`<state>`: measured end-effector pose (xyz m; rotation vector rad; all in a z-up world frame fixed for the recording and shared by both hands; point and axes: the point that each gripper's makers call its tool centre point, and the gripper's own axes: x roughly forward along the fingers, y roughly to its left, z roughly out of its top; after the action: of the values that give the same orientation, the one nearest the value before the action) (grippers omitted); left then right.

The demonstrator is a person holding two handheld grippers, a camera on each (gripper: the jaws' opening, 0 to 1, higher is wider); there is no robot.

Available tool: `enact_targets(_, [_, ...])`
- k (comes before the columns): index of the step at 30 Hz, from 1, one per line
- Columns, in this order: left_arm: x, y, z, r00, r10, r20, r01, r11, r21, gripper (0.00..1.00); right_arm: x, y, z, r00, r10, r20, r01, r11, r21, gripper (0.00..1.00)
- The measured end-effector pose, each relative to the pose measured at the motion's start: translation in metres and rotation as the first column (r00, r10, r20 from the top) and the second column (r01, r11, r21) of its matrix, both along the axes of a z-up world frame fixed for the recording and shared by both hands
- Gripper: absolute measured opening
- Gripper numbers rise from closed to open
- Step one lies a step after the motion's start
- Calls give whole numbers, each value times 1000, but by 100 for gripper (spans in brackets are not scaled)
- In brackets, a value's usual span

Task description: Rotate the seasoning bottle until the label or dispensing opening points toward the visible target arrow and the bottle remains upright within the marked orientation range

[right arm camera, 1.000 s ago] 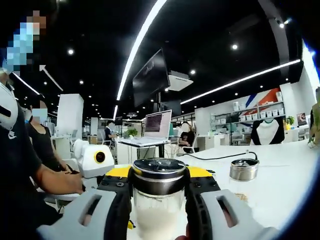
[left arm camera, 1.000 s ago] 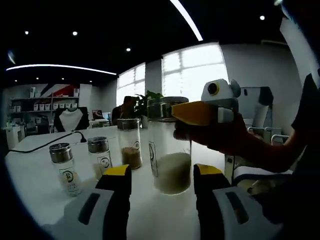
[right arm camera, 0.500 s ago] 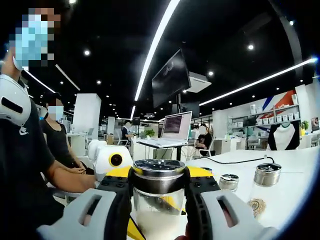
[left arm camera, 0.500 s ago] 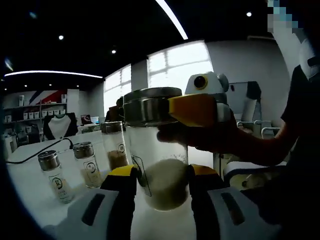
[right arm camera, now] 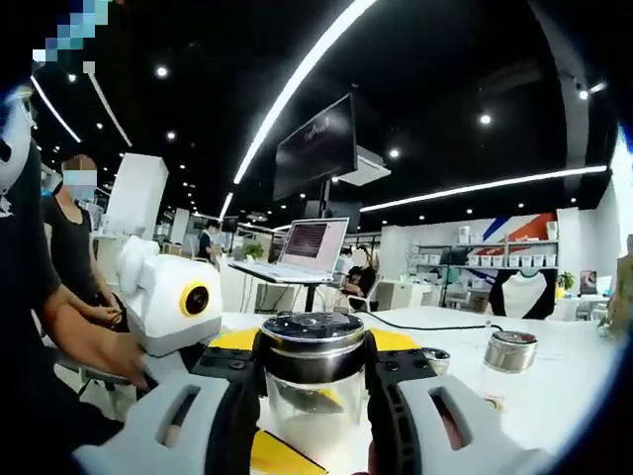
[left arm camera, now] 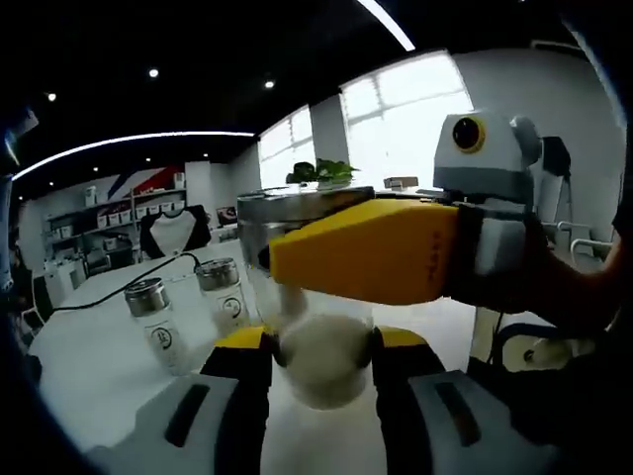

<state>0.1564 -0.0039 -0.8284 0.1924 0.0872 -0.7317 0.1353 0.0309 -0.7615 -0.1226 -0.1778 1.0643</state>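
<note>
White table (left arm camera: pixel 109 356) underneath. Right gripper (right arm camera: pixel 313 361) clamped on bottle (right arm camera: pixel 313 381) at its metal cap. Left gripper (left arm camera: pixel 318 346) closed on the bottle's lower glass. Two small shakers (left arm camera: pixel 156 322) just beside, left of the jaws.

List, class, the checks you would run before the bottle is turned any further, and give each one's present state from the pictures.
1. Right tool clamped on the seasoning bottle's metal cap: ok.
2. Left tool jaws flanking the bottle's lower body: ok; firm contact: cannot tell.
3. Bottle upright: ok, roughly.
4. Label facing the target arrow: cannot tell; I can make out no arrow.
5. Neighbouring shakers stand apart from the bottle: ok.
6. Cable on the table lies away from the bottle: ok.
</note>
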Motion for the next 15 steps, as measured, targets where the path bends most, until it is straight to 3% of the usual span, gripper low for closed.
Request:
enact_targets(4, [0, 4, -3, 1000, 21, -10, -21, 1000, 9, 42, 7, 2, -8, 998, -57, 6, 58, 998, -30, 41])
enact_targets(9, [0, 3, -3, 999, 28, -17, -28, 1000, -7, 41, 14, -5, -10, 994, -94, -59, 94, 995, -13, 42])
enact_targets(15, [-5, -3, 2, 1000, -4, -6, 3, 999, -42, 41, 16, -10, -10, 990, -110, -89, 111, 994, 5, 43])
